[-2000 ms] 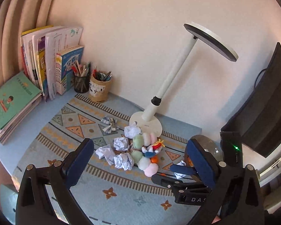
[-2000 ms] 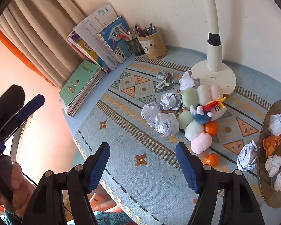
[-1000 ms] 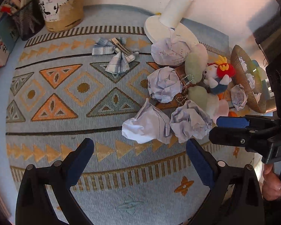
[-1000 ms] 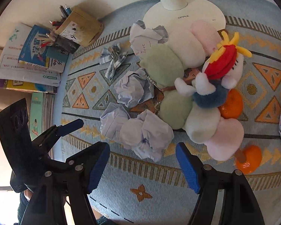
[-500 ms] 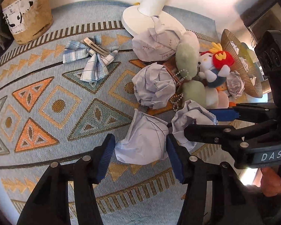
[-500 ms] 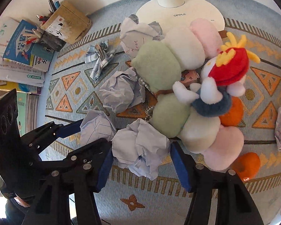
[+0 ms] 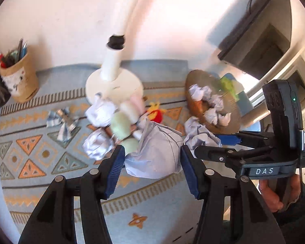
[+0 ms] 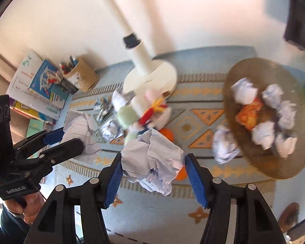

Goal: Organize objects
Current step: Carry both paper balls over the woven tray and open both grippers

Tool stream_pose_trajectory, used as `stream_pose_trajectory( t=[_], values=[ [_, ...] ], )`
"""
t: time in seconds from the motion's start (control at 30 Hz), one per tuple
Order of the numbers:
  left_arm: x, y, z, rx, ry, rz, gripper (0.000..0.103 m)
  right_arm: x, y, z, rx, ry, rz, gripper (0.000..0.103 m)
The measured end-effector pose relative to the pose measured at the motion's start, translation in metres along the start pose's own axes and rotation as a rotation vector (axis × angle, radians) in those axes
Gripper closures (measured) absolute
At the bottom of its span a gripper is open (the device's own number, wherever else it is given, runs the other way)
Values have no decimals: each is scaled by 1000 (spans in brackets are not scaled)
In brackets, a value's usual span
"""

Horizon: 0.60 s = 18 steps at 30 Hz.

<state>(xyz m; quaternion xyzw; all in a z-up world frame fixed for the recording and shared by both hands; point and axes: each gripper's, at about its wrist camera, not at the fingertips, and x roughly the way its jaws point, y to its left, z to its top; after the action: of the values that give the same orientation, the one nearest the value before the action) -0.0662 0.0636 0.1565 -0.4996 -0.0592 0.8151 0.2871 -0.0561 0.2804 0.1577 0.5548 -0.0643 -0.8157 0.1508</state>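
My left gripper (image 7: pixel 152 168) is shut on a crumpled paper ball (image 7: pixel 156 150) and holds it above the patterned mat (image 7: pixel 40 152). My right gripper (image 8: pixel 153 174) is shut on another crumpled paper ball (image 8: pixel 152 162), also lifted. A round woven tray (image 8: pixel 284 162) at the right holds several paper balls and an orange wrapper (image 8: pixel 248 113); it also shows in the left wrist view (image 7: pixel 231 124). One paper ball (image 8: pixel 223 146) lies beside the tray. More paper balls (image 7: pixel 96 144) and a plush toy (image 8: pixel 152 116) lie on the mat.
A white lamp base (image 7: pixel 113 87) stands at the back. A pen cup (image 7: pixel 18 83) and books (image 8: pixel 34 85) are at the left. A plaid bow (image 7: pixel 63 122) and an orange (image 8: pixel 166 134) lie on the mat. A dark monitor (image 7: pixel 258 30) is at the right.
Both grippers closed on a paper ball each and lifted them off the mat, swinging up and to the right toward the tray.
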Motion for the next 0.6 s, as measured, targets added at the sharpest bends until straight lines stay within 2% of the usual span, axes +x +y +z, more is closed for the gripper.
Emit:
stream_pose_trajectory(
  t=[0.17, 0.27, 0.37, 0.5, 0.6],
  values=[
    [7, -63, 33, 61, -62, -76, 50, -77, -82, 3, 120, -159, -111, 43],
    [19, -99, 51, 103, -77, -91, 50, -107, -124, 7, 208, -214, -177, 43],
    [32, -132, 67, 153, -86, -107, 50, -113, -156, 14, 278, -203, -239, 43],
    [59, -160, 82, 193, -55, -95, 50, -92, -186, 23, 368, -139, -217, 43],
    [85, -169, 88, 207, -10, -58, 50, -77, -194, 29, 379, -128, -208, 43]
  ],
)
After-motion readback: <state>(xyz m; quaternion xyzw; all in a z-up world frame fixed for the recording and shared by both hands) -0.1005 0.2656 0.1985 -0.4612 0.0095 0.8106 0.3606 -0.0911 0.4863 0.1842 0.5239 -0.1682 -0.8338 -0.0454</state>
